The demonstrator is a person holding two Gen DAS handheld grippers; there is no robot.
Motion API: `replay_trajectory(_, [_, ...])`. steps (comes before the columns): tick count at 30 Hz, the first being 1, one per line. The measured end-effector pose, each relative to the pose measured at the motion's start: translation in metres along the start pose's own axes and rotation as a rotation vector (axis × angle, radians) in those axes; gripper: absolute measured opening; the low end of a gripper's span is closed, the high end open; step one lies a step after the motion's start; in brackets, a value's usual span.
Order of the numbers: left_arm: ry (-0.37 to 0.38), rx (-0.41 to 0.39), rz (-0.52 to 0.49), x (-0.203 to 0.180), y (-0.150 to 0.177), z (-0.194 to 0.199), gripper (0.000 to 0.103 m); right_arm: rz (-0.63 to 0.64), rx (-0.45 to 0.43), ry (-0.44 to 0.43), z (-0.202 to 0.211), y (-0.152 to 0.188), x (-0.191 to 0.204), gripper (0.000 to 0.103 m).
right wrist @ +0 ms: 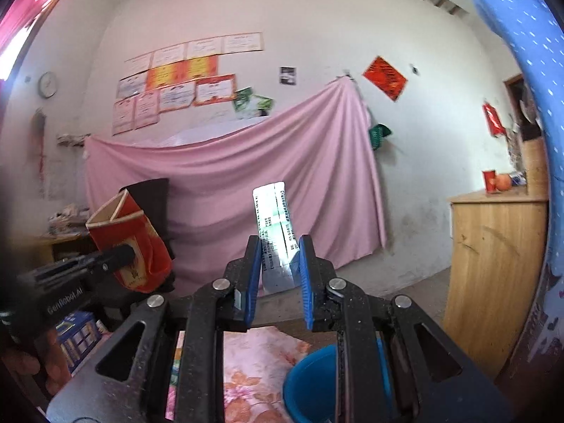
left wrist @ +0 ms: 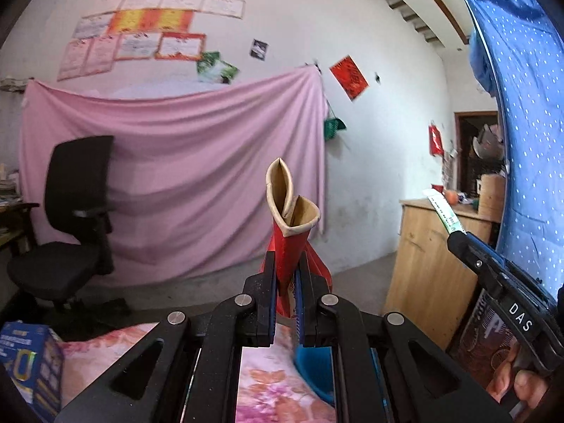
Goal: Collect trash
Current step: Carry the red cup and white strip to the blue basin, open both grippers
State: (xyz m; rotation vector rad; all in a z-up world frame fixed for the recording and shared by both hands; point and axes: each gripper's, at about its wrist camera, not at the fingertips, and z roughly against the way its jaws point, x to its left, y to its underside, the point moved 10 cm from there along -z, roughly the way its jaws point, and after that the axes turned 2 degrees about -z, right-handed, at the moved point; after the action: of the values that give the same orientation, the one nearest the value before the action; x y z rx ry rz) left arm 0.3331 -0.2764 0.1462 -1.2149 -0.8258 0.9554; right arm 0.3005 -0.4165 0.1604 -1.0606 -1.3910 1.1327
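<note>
My left gripper point(left wrist: 284, 264) is shut on a crushed red carton point(left wrist: 289, 239) with a tan inside, held upright in the air. The same red carton point(right wrist: 132, 243) shows at the left of the right wrist view, clamped by the left gripper's black fingers point(right wrist: 112, 255). My right gripper point(right wrist: 280, 250) is shut on a white box with green print point(right wrist: 275, 222), also raised and pointing at the wall. The white box point(left wrist: 442, 211) appears at the right of the left wrist view, in the right gripper's fingers point(left wrist: 461, 243). A blue bin point(right wrist: 310, 384) sits below both grippers.
A floral cloth point(left wrist: 268, 387) covers the surface below. A blue printed box point(left wrist: 28, 363) lies at its left. A black office chair point(left wrist: 70, 218) stands before a pink sheet point(left wrist: 197, 162) on the wall. A wooden cabinet point(right wrist: 493, 271) is at the right, beside a blue dotted curtain point(left wrist: 521, 105).
</note>
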Motion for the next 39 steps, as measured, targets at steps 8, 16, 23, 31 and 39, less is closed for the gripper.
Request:
replay_trajectory(8, [0.054, 0.146, 0.002, -0.024, 0.035, -0.062, 0.006, -0.045, 0.07, 0.093, -0.015, 0.029, -0.047, 0.05])
replay_trajectory(16, [0.07, 0.338, -0.017, -0.043, 0.083, -0.127, 0.006, -0.131, 0.208, 0.162, -0.041, 0.088, -0.095, 0.05])
replay_trajectory(23, [0.106, 0.487, 0.024, -0.063, 0.124, -0.166, 0.007, -0.203, 0.376, 0.2, -0.059, 0.144, -0.123, 0.05])
replay_trajectory(31, [0.107, 0.609, 0.001, -0.067, 0.144, -0.184, 0.009, -0.248, 0.472, 0.213, -0.071, 0.175, -0.138, 0.052])
replay_trajectory(39, [0.089, 0.6, 0.108, -0.041, 0.148, -0.165, 0.033, -0.232, 0.529, 0.206, -0.086, 0.182, -0.14, 0.053])
